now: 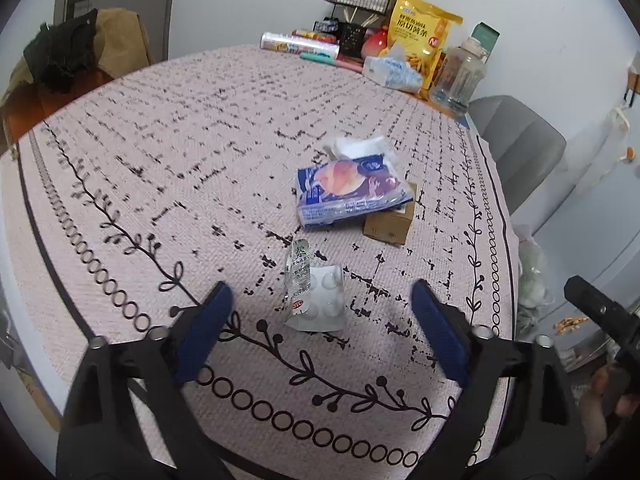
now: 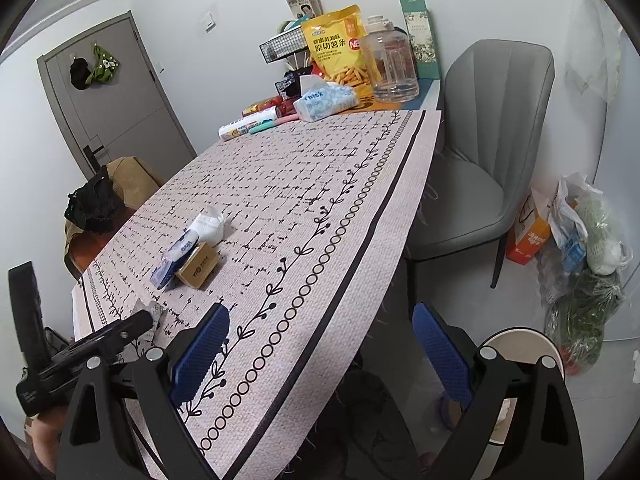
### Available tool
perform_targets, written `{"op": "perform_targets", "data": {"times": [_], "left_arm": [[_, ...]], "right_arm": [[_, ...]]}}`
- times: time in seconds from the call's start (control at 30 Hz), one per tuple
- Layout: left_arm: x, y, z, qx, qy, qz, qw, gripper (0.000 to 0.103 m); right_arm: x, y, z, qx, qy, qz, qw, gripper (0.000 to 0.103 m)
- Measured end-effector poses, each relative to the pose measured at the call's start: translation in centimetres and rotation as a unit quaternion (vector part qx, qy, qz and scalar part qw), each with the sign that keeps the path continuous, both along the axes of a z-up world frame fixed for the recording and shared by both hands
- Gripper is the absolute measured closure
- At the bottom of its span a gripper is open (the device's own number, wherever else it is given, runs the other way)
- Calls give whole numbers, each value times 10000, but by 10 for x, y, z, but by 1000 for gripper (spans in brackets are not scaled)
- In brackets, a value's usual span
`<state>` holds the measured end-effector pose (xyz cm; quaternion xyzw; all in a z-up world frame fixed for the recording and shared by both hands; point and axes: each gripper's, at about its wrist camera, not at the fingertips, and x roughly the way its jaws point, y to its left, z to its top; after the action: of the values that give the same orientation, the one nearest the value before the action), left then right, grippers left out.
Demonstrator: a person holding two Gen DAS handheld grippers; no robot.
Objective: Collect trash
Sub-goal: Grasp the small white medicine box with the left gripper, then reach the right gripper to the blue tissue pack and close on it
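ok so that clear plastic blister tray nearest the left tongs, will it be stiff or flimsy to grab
The clear blister tray looks like thin, empty moulded plastic, so probably very light and likely to buckle when squeezed. Its glossy surface may slip on the pads. It lies flat on the tablecloth, so it might slide rather than tip.

Patterned tablecloth table (image 1: 160, 168), clear blister wrapper (image 1: 316, 300) between left fingers, blue packet (image 1: 348, 192) on cardboard box (image 1: 390, 224) beyond, crumpled tissue (image 1: 360, 146) farther.

2 wrist views angled down, near, sharing table (image 1: 120, 184)
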<state>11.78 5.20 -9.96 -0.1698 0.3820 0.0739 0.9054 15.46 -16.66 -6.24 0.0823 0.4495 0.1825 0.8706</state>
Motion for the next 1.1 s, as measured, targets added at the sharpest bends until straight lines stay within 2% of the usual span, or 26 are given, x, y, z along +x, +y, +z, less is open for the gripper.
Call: {"op": "perform_targets", "data": {"times": [0.17,0.27,0.37,0.8,1.1], "left_arm": [[7,-5,-1,280,171,93,9994,39],[7,-6,-2,444,231,160,9986,73],[2,3,-1,175,122,180,9996,75],[-22,49,17,-89,-352,560,9978,75],[-37,80,21,-168,-585,851,9945,75]], "right_arm": [[0,9,-1,46,17,147,9999,12],[1,18,0,-8,-26,287,9996,12],[3,28,0,-43,-29,423,9991,13],[8,95,16,-60,-129,1095,9939,24],[18,145,10,91,140,1521,9882,45]]}}
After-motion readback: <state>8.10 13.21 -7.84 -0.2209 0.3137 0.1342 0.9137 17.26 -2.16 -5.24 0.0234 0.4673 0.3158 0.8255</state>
